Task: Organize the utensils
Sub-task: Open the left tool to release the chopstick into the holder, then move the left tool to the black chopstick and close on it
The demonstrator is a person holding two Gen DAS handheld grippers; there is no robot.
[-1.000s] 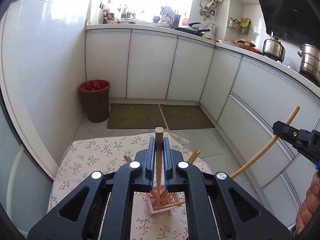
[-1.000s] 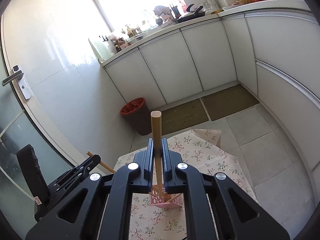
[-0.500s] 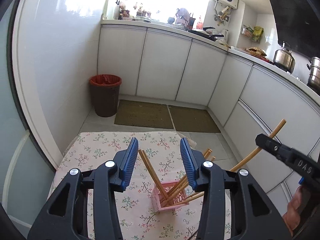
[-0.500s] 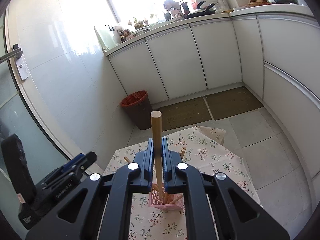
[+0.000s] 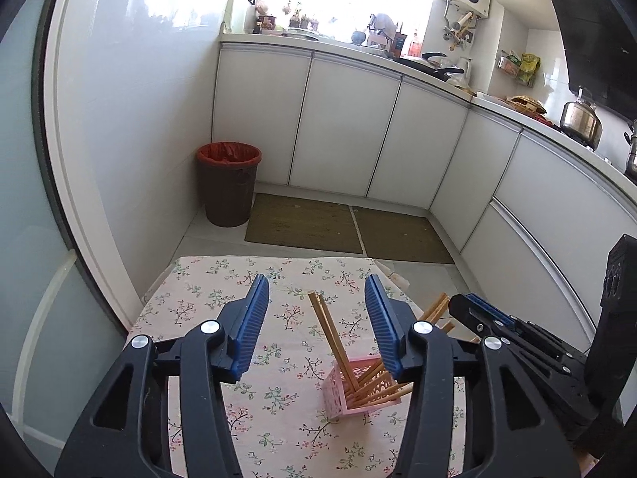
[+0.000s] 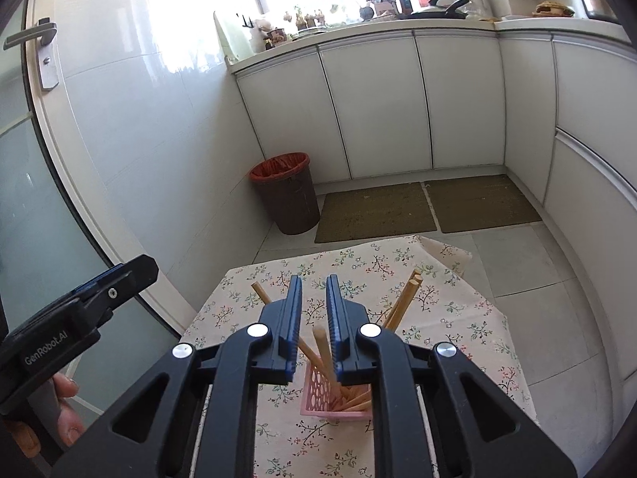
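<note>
- Down on the floral tablecloth sits a small pink basket, and it lies below and ahead of both grippers, neither of which touches it.
- The left gripper hangs above the table with its jaws spread wide and nothing between them; the basket shows under its right finger, slightly to the right of the gap.
- The right gripper has its jaws parted by a narrow gap; one chopstick stands up inside that gap, and I cannot see either blue pad pressing on it.
- From the left wrist view, the right gripper sits just beyond the basket on the right side; from the other view the left gripper is off to the left, well apart from the basket.
- The basket is a square, latticed pink plastic tub holding a bunch of wooden chopsticks that lean out in different directions, some left, some right.
- The basket stands toward the near-middle of the cloth, with bare cloth on every side of it.
- Past the table's far edge are tiled floor, two brown mats and a dark bin with a red liner against white cabinets.
</note>
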